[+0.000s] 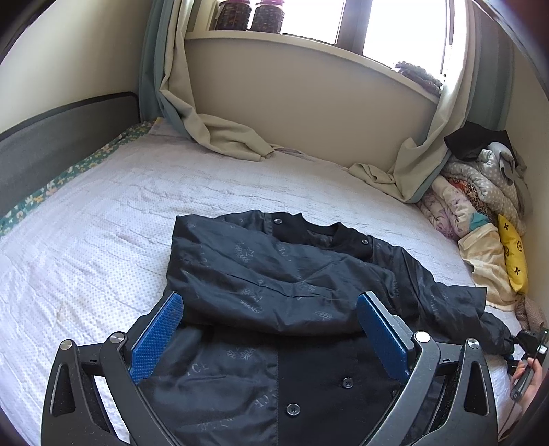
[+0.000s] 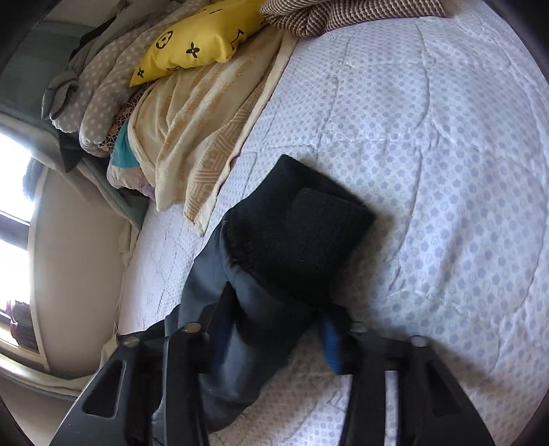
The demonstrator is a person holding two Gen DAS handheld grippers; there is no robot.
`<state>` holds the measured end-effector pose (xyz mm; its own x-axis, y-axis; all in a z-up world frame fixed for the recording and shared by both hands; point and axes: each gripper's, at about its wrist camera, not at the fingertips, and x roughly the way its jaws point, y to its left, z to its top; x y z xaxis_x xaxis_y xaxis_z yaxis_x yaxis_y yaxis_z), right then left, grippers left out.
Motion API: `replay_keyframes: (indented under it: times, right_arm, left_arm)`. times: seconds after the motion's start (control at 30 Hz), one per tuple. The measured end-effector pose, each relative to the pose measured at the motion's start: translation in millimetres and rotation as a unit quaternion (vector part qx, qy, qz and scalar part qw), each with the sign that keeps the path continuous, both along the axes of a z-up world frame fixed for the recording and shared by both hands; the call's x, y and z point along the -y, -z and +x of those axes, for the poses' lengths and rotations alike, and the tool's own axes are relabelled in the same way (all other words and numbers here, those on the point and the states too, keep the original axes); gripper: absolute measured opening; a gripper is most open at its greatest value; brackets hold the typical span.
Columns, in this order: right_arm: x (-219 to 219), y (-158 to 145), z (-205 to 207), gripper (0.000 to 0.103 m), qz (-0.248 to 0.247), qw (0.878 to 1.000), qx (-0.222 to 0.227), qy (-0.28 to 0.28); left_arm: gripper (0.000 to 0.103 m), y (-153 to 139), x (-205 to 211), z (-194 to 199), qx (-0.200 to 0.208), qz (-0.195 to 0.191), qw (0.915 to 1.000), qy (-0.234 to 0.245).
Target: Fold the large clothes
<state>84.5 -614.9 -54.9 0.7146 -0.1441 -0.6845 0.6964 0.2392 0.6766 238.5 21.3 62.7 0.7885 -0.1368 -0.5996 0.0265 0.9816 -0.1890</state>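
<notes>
Sleeve (image 2: 260,295) runs far-right between your right tongs (image 2: 274,329), part-closed around it; left tongs (image 1: 271,329) gape empty over the jacket (image 1: 274,274).

The bed (image 1: 103,240) carries everything – its top is a white quilted cover with a small pale-blue dot pattern, lightly creased. A green floral sheet (image 1: 68,175) shows along the edge by the dark headboard (image 1: 51,144). A dark jacket (image 1: 274,274) lies on the cover, collar toward the window wall, one sleeve (image 2: 240,308) stretched out to the side with its black knit cuff (image 2: 302,223) flat on the quilt. Along the far side sits a heap of bedding – a cream towel (image 2: 206,137), a grey dotted quilt (image 2: 103,96), a yellow pillow (image 2: 195,44) on top and a brown knit piece (image 2: 326,17) beside it. Two curtain ends (image 1: 223,137) trail onto the cover by the wall.
</notes>
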Motion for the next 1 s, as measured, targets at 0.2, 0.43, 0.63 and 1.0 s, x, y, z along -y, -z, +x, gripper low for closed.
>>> replay_keyframes:
  times: [0.2, 0.43, 0.63, 1.0]
  right_arm:
    - [-8, -35, -1, 0.021, -0.055, 0.998, 0.001, -0.012]
    - [-78, -134, 22, 0.02, -0.264, 0.962, -0.011, -0.066]
    - [-189, -196, 52, 0.02, -0.411, 0.897, 0.026, -0.161]
    - [-393, -164, 124, 0.018, -0.5, 0.774, 0.018, -0.388]
  left_arm:
    - [0.102, -1, -3, 1, 0.002, 0.0, 1.0, -0.005]
    - [0.102, -2, -4, -2, 0.006, 0.003, 1.0, -0.005]
    - [0.102, -2, -3, -5, 0.006, 0.009, 0.9999, -0.001]
    - [0.102, -6, -14, -7, 0.004, 0.005, 1.0, -0.008]
